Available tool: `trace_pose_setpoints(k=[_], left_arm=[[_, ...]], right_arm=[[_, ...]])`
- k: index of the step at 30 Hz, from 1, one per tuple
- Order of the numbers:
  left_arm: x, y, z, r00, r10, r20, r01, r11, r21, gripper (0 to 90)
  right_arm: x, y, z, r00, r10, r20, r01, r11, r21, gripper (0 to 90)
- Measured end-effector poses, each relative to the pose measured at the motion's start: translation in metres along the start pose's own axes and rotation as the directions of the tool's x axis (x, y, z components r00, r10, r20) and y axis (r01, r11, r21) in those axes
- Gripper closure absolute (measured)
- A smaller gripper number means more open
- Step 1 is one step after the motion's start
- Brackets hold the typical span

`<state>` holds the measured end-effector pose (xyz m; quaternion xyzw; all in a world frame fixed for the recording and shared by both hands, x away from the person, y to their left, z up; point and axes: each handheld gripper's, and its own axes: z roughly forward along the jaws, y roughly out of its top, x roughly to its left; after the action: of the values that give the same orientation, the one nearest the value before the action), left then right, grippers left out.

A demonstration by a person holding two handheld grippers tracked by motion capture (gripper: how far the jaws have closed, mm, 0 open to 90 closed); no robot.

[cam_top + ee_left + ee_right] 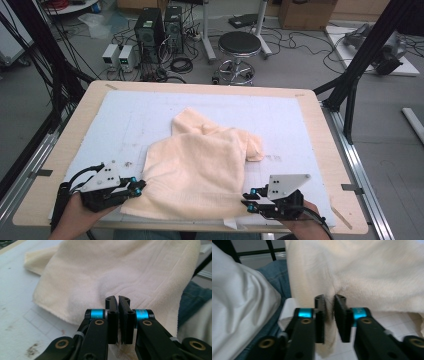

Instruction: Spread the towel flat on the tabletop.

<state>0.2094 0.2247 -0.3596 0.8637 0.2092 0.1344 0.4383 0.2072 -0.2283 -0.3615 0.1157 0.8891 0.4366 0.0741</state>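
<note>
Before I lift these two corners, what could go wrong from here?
1. The far part of the towel lies bunched and folded under itself, so a lift may carry the crease along instead of spreading it flat.
2. The left gripper pinches close to the near edge, with little cloth between its jaws; it could slip out under the towel's weight.
3. The near edge reaches the table rim by the right gripper; slack may drop over it.

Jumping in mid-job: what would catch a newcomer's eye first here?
A rumpled cream towel sprawls over the middle of the white mat, its near edge at the person's side of the table. The left hand-held gripper pinches its near left corner and the right hand-held gripper its near right corner, jaws closed on the cloth.
</note>
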Motion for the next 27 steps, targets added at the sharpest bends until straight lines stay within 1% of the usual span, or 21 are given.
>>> trace_pose_setpoints(k=[2,4,5,6,7,9,10,11,13,14,15,17,18,19,20,22,23,24,25,26,27], left_arm=[[0.003,0.000,0.000,0.9995,-0.028,0.011,0.028,0.9994,-0.020,74.8],[0.011,-0.001,0.004,0.9983,-0.056,0.014,0.057,0.9974,-0.045,70.6],[0.015,-0.001,0.008,0.9978,-0.066,0.008,0.067,0.9968,-0.044,67.1],[0.019,-0.001,0.013,0.9976,-0.069,0.000,0.069,0.9967,-0.043,64.7],[0.023,-0.002,0.019,0.9976,-0.068,-0.008,0.068,0.9967,-0.045,61.8],[0.033,-0.001,0.032,0.9976,-0.069,-0.011,0.068,0.9969,-0.039,58.9],[0.038,-0.001,0.039,0.9981,-0.058,-0.020,0.057,0.9979,-0.032,56.8],[0.043,-0.001,0.047,0.9978,-0.057,-0.033,0.056,0.9980,-0.028,55.8],[0.057,-0.001,0.063,0.9968,-0.067,-0.045,0.067,0.9977,-0.007,53.0],[0.063,-0.001,0.071,0.9955,-0.060,-0.073,0.061,0.9980,0.014,51.6],[0.069,-0.002,0.079,0.9934,-0.060,-0.098,0.063,0.9975,0.031,48.6],[0.081,-0.005,0.092,0.9909,-0.086,-0.103,0.092,0.9942,0.055,45.3],[0.086,-0.007,0.098,0.9893,-0.096,-0.110,0.104,0.9920,0.071,45.4],[0.091,-0.009,0.103,0.9880,-0.116,-0.102,0.125,0.9879,0.091,46.0],[0.095,-0.012,0.108,0.9873,-0.134,-0.085,0.143,0.9836,0.110,48.6],[0.099,-0.016,0.114,0.9868,-0.150,-0.062,0.157,0.9766,0.146,54.7],[0.098,-0.017,0.116,0.9867,-0.148,-0.067,0.157,0.9767,0.147,59.1],[0.096,-0.016,0.116,0.9882,-0.134,-0.076,0.144,0.9783,0.149,61.9],[0.095,-0.015,0.116,0.9897,-0.120,-0.078,0.131,0.9801,0.149,65.5],[0.093,-0.015,0.117,0.9907,-0.112,-0.077,0.122,0.9813,0.149,70.1],[0.093,-0.014,0.116,0.9917,-0.103,-0.078,0.114,0.9814,0.155,73.1]], right_arm=[[0.001,0.002,-0.004,0.9999,-0.002,0.014,0.003,1.000,-0.012,71.3],[-0.006,0.004,-0.003,0.9997,-0.001,0.026,0.001,1.000,-0.017,68.5],[-0.012,0.004,-0.001,0.9993,0.006,0.036,-0.005,1.000,-0.011,68.0],[-0.018,0.004,0.003,0.9986,0.002,0.053,-0.001,1.000,-0.009,67.6],[-0.025,0.004,0.008,0.9975,0.003,0.070,-0.003,1.000,0.006,67.0],[-0.040,0.002,0.019,0.9959,0.010,0.090,-0.012,1.000,0.022,66.0],[-0.049,0.001,0.026,0.9949,0.020,0.099,-0.022,0.999,0.028,65.7],[-0.057,-0.001,0.033,0.9945,0.031,0.100,-0.035,0.999,0.035,65.4],[-0.074,-0.003,0.046,0.9926,0.041,0.114,-0.046,0.998,0.043,64.4],[-0.081,-0.004,0.052,0.9913,0.043,0.124,-0.049,0.998,0.044,64.1],[-0.088,-0.005,0.057,0.9902,0.051,0.130,-0.059,0.996,0.060,63.6],[-0.099,-0.007,0.066,0.9888,0.059,0.137,-0.070,0.995,0.072,63.0],[-0.103,-0.009,0.069,0.9882,0.064,0.139,-0.076,0.994,0.084,62.7],[-0.108,-0.011,0.074,0.9883,0.069,0.136,-0.083,0.992,0.100,62.5],[-0.111,-0.013,0.078,0.9867,0.072,0.146,-0.090,0.988,0.126,62.5],[-0.114,-0.017,0.086,0.9868,0.079,0.141,-0.105,0.977,0.184,66.3],[-0.114,-0.018,0.090,0.9880,0.072,0.137,-0.101,0.972,0.214,70.2],[-0.114,-0.020,0.093,0.9889,0.077,0.128,-0.104,0.970,0.221,73.8],[-0.113,-0.021,0.094,0.9887,0.092,0.119,-0.115,0.972,0.203,76.6],[-0.114,-0.021,0.093,0.9884,0.095,0.118,-0.117,0.973,0.197,78.7],[-0.116,-0.022,0.093,0.9890,0.111,0.098,-0.128,0.972,0.196,83.0]])
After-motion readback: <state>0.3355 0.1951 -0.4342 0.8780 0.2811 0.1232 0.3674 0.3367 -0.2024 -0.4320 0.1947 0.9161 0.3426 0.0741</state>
